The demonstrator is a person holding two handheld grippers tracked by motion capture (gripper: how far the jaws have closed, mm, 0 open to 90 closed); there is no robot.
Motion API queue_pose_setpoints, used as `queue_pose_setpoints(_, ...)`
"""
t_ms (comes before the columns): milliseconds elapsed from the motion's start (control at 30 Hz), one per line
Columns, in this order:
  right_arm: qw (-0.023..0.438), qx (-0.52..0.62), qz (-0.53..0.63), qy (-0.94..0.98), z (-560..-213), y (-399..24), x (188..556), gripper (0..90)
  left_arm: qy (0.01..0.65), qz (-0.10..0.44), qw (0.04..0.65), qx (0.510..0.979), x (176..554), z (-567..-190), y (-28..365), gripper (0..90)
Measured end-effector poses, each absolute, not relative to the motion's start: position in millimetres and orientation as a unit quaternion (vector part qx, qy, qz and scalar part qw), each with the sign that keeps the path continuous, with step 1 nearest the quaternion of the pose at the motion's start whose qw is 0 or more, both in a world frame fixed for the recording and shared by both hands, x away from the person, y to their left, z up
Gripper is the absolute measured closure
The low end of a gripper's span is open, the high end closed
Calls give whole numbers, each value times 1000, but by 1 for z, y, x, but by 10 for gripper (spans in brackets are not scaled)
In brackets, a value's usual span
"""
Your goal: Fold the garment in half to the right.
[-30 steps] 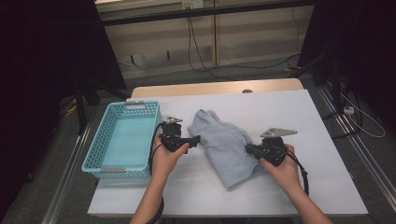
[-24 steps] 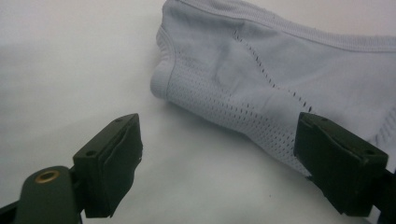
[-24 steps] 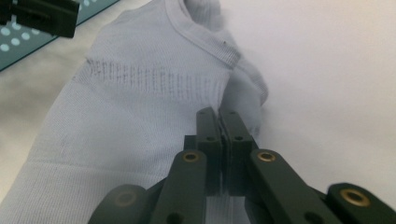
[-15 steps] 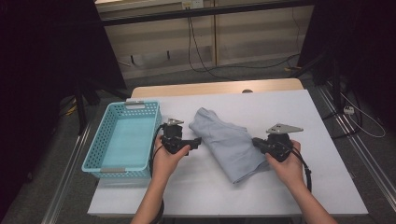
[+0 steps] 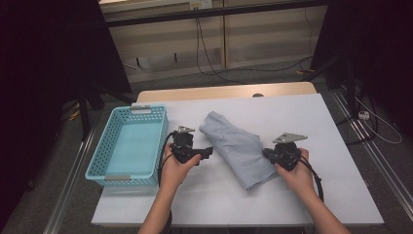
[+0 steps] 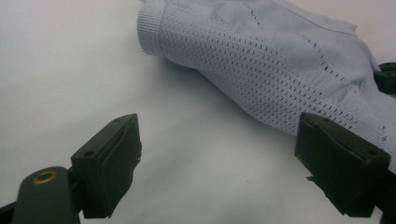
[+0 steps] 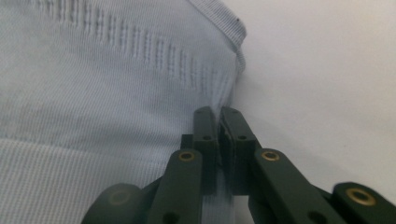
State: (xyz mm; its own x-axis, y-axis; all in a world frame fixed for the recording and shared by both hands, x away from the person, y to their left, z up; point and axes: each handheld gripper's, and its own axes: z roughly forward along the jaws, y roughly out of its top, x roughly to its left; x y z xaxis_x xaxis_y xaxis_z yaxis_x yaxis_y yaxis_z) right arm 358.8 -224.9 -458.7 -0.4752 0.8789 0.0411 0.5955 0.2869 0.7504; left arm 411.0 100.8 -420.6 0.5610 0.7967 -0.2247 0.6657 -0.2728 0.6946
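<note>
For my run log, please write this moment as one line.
left gripper: open, beside sweater | right gripper: shut on sweater edge | basket: holds nothing

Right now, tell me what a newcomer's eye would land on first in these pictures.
First, the pale blue knitted garment lying folded in the middle of the white table. The right gripper is clamped on its edge, cloth pinched between the jaws, while the left gripper waits open just beside it. The turquoise basket sits at the table's left edge.
</note>
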Motion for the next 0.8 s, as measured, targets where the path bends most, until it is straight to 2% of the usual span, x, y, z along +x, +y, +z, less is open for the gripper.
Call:
queue_pose_setpoints(133, 200, 471, 366, 777, -460, -225, 358, 837, 460, 77, 388, 795, 410, -420, 100, 145)
queue_pose_setpoints(233, 204, 473, 364, 776, -460, -226, 357, 782, 459, 76, 387, 796, 410, -420, 99, 142)
queue_pose_setpoints(467, 208, 480, 371, 767, -454, -229, 354, 722, 458, 72, 388, 796, 409, -418, 98, 138)
queue_pose_setpoints(800, 200, 485, 401, 751, -444, -238, 346, 695, 454, 68, 390, 798, 406, -415, 93, 124)
